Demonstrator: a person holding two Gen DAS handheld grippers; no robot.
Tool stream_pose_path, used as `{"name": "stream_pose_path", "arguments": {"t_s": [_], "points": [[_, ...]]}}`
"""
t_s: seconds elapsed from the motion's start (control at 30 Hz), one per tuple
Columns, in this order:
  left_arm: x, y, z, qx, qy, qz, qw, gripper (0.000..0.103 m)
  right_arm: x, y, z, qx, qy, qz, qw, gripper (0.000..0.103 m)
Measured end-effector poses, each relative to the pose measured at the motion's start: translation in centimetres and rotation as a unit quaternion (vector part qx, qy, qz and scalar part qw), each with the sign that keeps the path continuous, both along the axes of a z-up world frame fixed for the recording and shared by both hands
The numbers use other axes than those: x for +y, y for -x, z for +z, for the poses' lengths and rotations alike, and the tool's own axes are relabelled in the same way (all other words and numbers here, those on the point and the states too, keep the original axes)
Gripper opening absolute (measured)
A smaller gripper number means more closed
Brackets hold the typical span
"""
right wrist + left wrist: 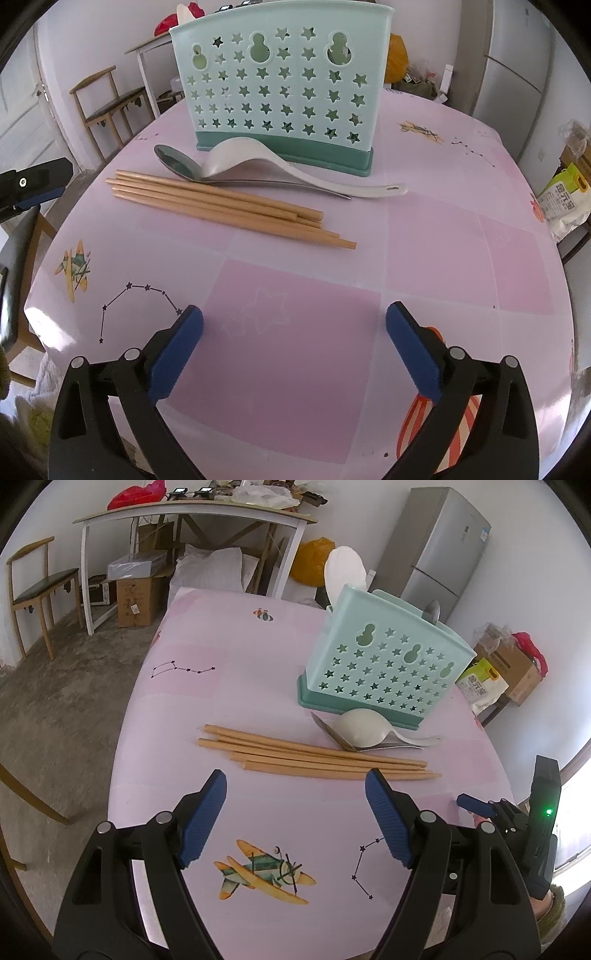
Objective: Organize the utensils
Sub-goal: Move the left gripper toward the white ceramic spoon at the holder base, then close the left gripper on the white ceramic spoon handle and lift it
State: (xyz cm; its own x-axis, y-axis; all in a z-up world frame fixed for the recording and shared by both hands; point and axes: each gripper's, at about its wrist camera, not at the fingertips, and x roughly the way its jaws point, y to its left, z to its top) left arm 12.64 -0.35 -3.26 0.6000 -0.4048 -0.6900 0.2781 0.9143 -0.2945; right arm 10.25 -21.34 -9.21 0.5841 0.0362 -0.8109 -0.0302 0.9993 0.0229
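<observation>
Wooden chopsticks point(229, 206), a loose tan bundle, lie flat on the pink patterned desk point(436, 258), ahead of both claws with bare cloth between. Their long axis runs crosswise to the way each claw points, so either could straddle them without much turning. The right claw point(294, 325) hangs with its blue pads wide apart and nothing between them; the left claw point(295, 790) is also spread and empty, and in its own view the bundle sits just beyond its fingertips, so the left hand looks the nearer. Behind the chopsticks a white ceramic soup spoon point(295, 170) rests over a steel spoon point(177, 162), both touching the bundle's far side. Just past them stands the mint-green star-pierced plastic utensil holder point(280, 85), upright, already holding a white spoon point(343, 572). Lifting the chopsticks may nudge the spoons.
</observation>
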Motion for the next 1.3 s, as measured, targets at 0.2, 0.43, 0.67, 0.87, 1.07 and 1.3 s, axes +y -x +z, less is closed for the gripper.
{"name": "stream_pose_path", "arguments": {"t_s": [0.2,0.43,0.67,0.87,1.07,1.3], "points": [[-0.4,0.0,0.3,-0.008,-0.001,-0.002,1.0,0.073,-0.2,-0.2,0.1,0.002,0.0,-0.008,1.0,0.097],[-1.2,-0.4,0.9,-0.025,-0.001,-0.011,0.9996,0.073,-0.4,0.0,0.0,-0.011,-0.001,-0.008,1.0,0.097],[-3.9,-1.7,2.5,-0.073,-0.019,-0.064,0.9951,0.073,-0.4,0.4,-0.1,-0.023,-0.001,-0.008,1.0,0.097],[-7.7,-3.4,2.3,-0.086,-0.059,-0.137,0.9852,0.073,-0.4,0.6,-0.2,-0.029,-0.002,-0.01,1.0,0.097],[-11.6,-4.9,0.6,-0.064,-0.117,-0.199,0.9708,0.073,-0.3,0.6,-0.1,-0.032,-0.002,-0.01,0.999,0.097],[-14.2,-6.6,-1.2,-0.033,-0.16,-0.223,0.961,0.065,-0.2,0.6,-0.2,-0.037,-0.002,-0.013,0.999,0.097]]}}
